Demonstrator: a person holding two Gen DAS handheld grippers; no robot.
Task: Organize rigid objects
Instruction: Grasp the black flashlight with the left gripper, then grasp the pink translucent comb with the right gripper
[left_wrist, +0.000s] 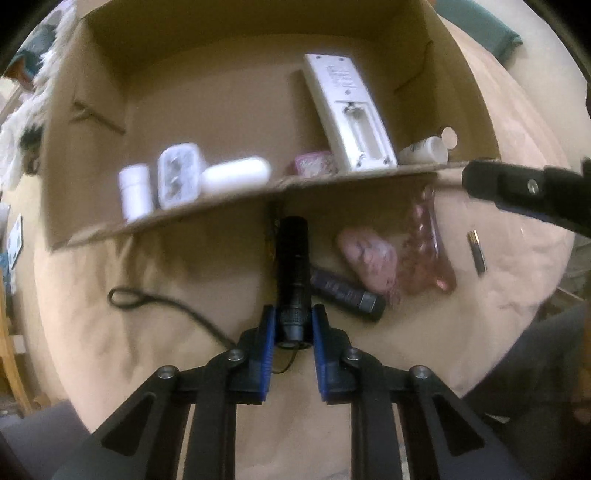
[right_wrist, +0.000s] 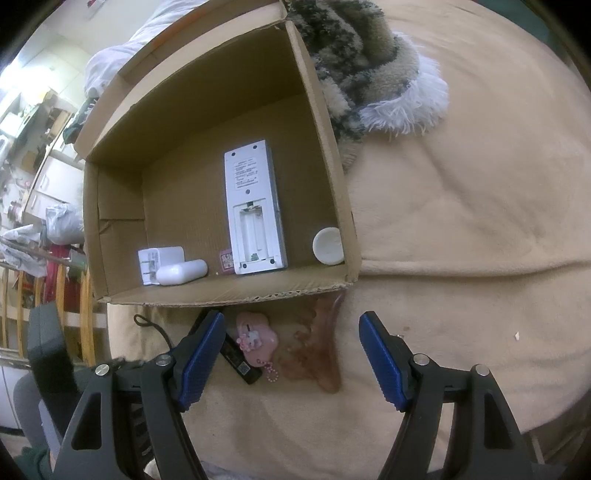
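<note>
My left gripper (left_wrist: 293, 325) is shut on a black flashlight (left_wrist: 293, 273), held just in front of the near wall of an open cardboard box (left_wrist: 229, 206). Its black wrist cord (left_wrist: 162, 301) trails left over the tan blanket. My right gripper (right_wrist: 291, 354) is open and empty above the blanket, near the box's near wall (right_wrist: 229, 291). Between its fingers lie a pink charm (right_wrist: 255, 339), a black tube (right_wrist: 236, 356) and an amber comb-like piece (right_wrist: 317, 347). The box holds a white remote (right_wrist: 253, 214), a white charger plug (right_wrist: 159, 262), a white capsule case (right_wrist: 181, 271) and a white bottle (right_wrist: 327, 245).
A small pink item (right_wrist: 226, 260) lies beside the remote in the box. A small dark battery-like stick (left_wrist: 477, 252) lies on the blanket at right. A fuzzy patterned blanket (right_wrist: 369, 66) sits behind the box. Wooden furniture and clutter (right_wrist: 33, 206) stand at left.
</note>
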